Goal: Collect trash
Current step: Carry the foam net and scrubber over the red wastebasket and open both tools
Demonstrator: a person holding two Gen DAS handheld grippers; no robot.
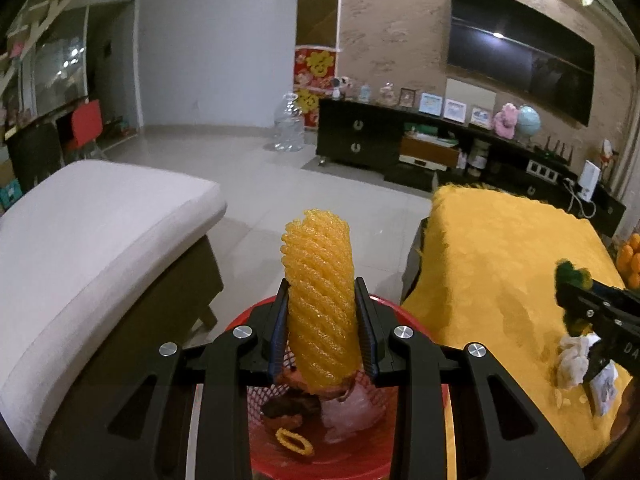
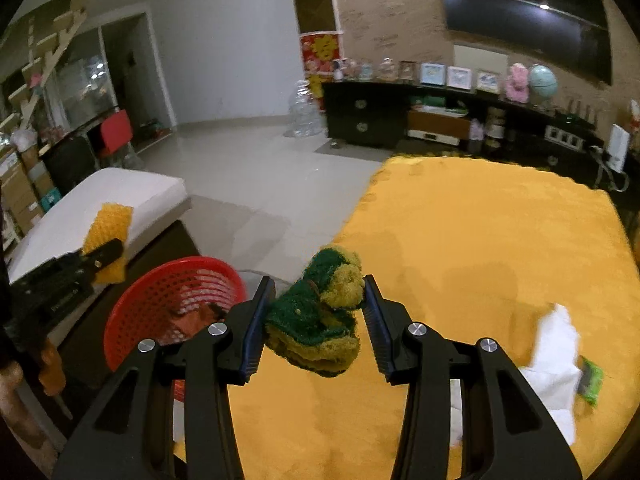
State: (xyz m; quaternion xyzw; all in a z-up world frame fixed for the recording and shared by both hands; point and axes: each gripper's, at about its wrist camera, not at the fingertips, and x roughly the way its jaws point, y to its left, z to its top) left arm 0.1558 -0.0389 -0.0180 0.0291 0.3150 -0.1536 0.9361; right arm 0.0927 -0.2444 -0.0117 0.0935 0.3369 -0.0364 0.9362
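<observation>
My left gripper (image 1: pixel 321 322) is shut on a yellow foam net sleeve (image 1: pixel 320 300), which stands upright between the pads above the red mesh basket (image 1: pixel 416 332). The basket holds a pink wad, brown scraps and a small yellow ring (image 1: pixel 294 442). My right gripper (image 2: pixel 318 312) is shut on a crumpled green and yellow scouring sponge (image 2: pixel 320 320), held above the yellow cloth's left edge, just right of the red mesh basket (image 2: pixel 176 292). In the right wrist view the left gripper (image 2: pixel 100 258) with the yellow foam net sleeve (image 2: pixel 108 232) shows at the left. The right gripper (image 1: pixel 568 280) enters the left wrist view at the right edge.
A table covered in yellow cloth (image 2: pixel 480 240) carries white crumpled tissue (image 2: pixel 556 356) and a green wrapper (image 2: pixel 590 380). A white cushioned bench (image 1: pixel 92 240) stands left of the basket. Tiled floor (image 1: pixel 304 188), a dark TV cabinet (image 1: pixel 400 140) and oranges (image 1: pixel 630 256) lie beyond.
</observation>
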